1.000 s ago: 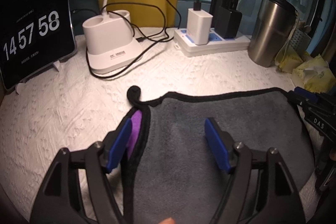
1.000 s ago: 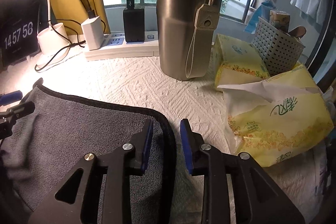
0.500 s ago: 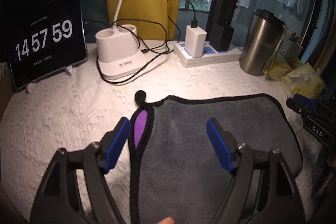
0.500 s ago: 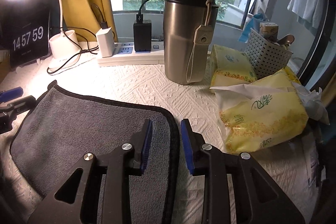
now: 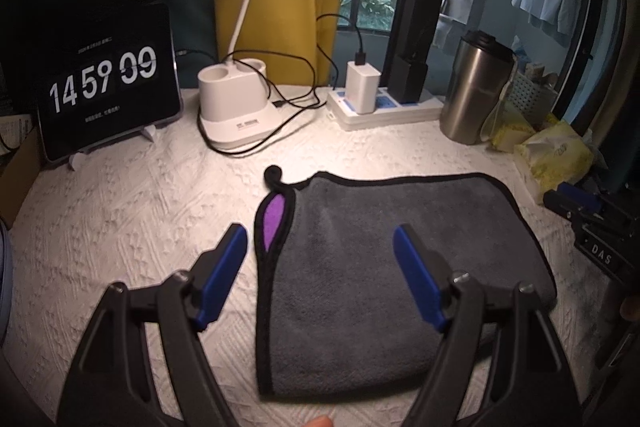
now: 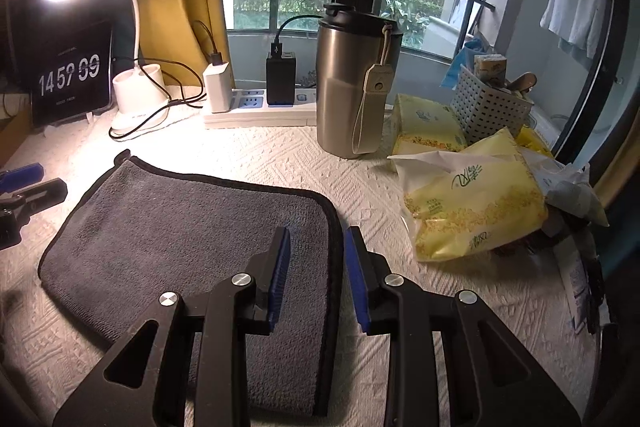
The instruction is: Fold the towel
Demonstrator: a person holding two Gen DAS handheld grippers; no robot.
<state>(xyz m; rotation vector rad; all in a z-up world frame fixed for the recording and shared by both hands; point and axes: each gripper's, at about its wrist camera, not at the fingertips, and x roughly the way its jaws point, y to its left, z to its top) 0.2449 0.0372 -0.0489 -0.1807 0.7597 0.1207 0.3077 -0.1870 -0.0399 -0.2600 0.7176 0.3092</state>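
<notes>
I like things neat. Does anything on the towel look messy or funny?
Mostly neat. The grey towel lies folded flat, but at its far left corner the layers don't line up: a purple strip of the underside peeks out, and the black hanging loop sticks past the edge.

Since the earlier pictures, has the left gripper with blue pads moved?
Yes. The left gripper has pulled back and up from the grey towel: the white lamp base looks farther, and the left pad now sits off the towel's edge.
</notes>
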